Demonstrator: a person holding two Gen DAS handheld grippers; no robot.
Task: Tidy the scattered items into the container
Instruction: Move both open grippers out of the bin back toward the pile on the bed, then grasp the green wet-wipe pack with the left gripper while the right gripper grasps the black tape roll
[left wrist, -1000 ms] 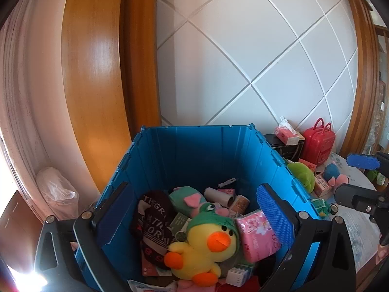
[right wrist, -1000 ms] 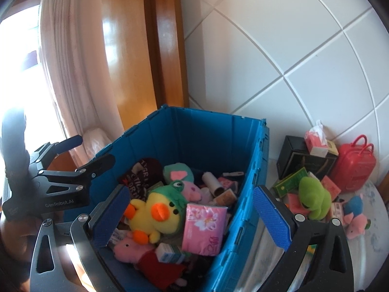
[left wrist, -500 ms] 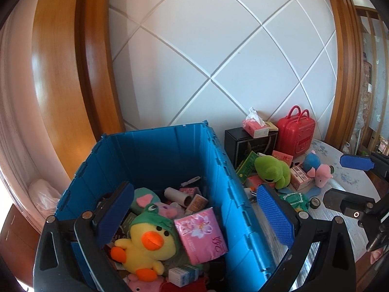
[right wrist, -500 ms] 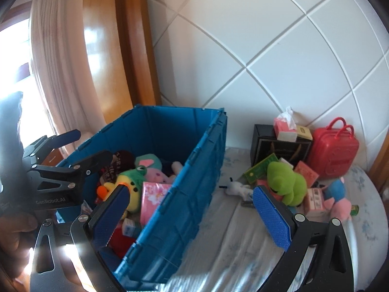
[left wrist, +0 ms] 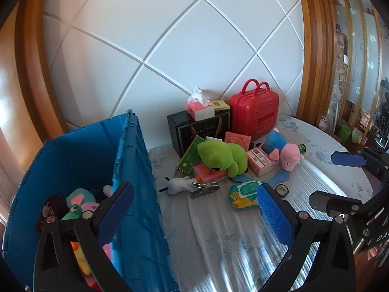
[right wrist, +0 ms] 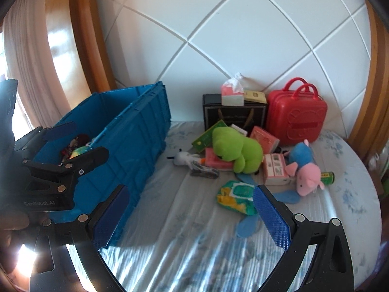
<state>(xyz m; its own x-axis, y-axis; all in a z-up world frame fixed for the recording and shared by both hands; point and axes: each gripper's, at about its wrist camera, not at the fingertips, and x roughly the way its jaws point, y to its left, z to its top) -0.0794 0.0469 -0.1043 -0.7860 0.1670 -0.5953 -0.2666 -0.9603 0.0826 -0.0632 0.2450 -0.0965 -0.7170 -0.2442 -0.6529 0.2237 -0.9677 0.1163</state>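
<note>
The blue crate [left wrist: 136,170] [right wrist: 136,131] stands at the left and holds plush toys. Scattered items lie to its right on the bed: a green frog plush [left wrist: 221,155] [right wrist: 235,149], a pink and blue pig plush [left wrist: 287,153] [right wrist: 306,168], a green wipes pack [left wrist: 243,193] [right wrist: 237,196], a small white toy [left wrist: 178,185] [right wrist: 184,158], a metal clip [left wrist: 204,186] [right wrist: 204,172] and pink boxes [left wrist: 261,161] [right wrist: 274,168]. My left gripper [left wrist: 194,214] is open and empty beside the crate wall. My right gripper [right wrist: 192,215] is open and empty over the bedsheet.
A red mini suitcase [left wrist: 255,114] [right wrist: 295,116], a black box [left wrist: 194,131] [right wrist: 233,114] and a tissue box [left wrist: 199,108] [right wrist: 232,93] stand against the white quilted wall. A tape roll [left wrist: 282,189] lies near the wipes. Wooden frames flank the wall.
Both grippers have swung right, away from the crate's inside toward the scattered pile on the bed. Both stay open and empty.
</note>
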